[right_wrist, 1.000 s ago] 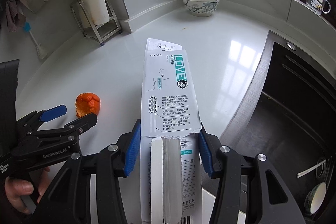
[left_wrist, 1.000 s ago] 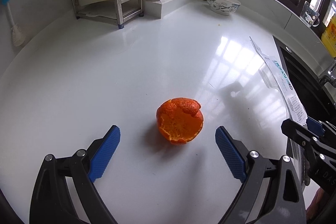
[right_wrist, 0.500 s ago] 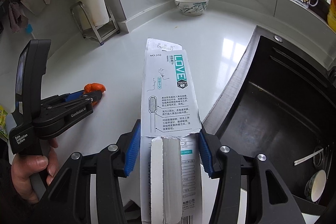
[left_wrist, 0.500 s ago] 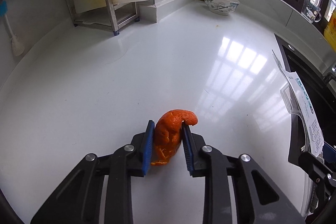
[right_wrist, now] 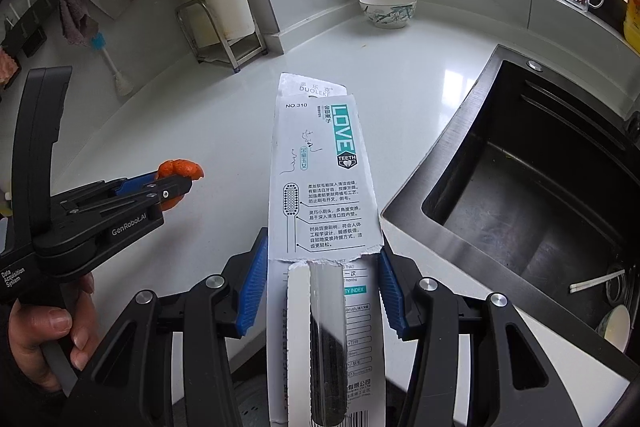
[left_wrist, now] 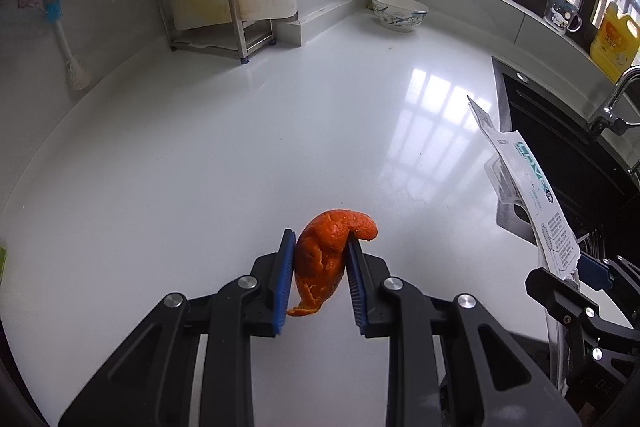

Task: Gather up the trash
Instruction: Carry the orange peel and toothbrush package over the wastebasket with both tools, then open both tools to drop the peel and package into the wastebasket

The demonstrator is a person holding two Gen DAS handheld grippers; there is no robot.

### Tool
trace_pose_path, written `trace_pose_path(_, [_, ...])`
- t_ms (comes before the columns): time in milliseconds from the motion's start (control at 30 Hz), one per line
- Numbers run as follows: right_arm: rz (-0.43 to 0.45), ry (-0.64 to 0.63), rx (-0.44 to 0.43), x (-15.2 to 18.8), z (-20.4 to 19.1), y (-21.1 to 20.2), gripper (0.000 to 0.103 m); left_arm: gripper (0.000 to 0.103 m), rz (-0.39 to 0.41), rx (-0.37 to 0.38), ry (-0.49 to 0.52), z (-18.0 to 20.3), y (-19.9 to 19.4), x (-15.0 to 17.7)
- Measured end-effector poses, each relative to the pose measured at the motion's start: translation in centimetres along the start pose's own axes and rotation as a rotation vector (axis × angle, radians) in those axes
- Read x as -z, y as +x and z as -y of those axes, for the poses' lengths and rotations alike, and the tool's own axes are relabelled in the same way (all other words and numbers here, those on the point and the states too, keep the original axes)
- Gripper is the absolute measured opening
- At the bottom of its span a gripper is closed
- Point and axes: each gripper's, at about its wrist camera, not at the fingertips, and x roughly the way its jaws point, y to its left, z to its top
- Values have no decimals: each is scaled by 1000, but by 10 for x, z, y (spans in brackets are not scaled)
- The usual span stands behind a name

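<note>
Orange peel (left_wrist: 326,259) squeezed between the blue pads of the left claw (left_wrist: 320,281), lifted off the white counter (left_wrist: 240,155), toothbrush packaging (right_wrist: 320,187) clamped in the right claw (right_wrist: 322,291), long axis pointing away toward the counter's back edge, beside the sink (right_wrist: 540,207).

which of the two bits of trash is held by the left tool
The orange peel, squeezed between the left tool's blue pads above the white counter. The other piece, the white toothbrush package, sits in the right tool.

Black tool (left_wrist: 320,259) frames, blue ribbed pads (right_wrist: 253,287), silver screws, white lettering.
</note>
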Motion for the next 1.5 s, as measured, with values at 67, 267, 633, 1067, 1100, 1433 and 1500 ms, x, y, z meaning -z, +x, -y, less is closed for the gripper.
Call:
trace_pose_path(67, [-12,-9,-18,11,-1,-10,48,25,10,-4,1,6,-17,11])
trace_pose_path(267, [-61,-67,-57,47,-1,-41,48,25,8,2,-22,27,-64,49])
trace_pose_path(633, [-202,-118,-119,128,22,-77,48,25,-85,7,-43,79,-96,140])
trace_pose_path(1067, [-426,-134,-123,186,38,-60,50,28,-203,-5,-120,106,-80,194])
trace_pose_path(1100, [-435,-129,-127,187,40,-59,51,28,-204,-5,-129,106,-81,196])
trace_pose_path(1433, [-381,-74,-135,183,57,-75,67,69,-164,-72,-176,102,-99,202])
trace_pose_path(1500, [-352,-73,-130,180,59,-84,67,69,-156,-83,-187,101,-105,199])
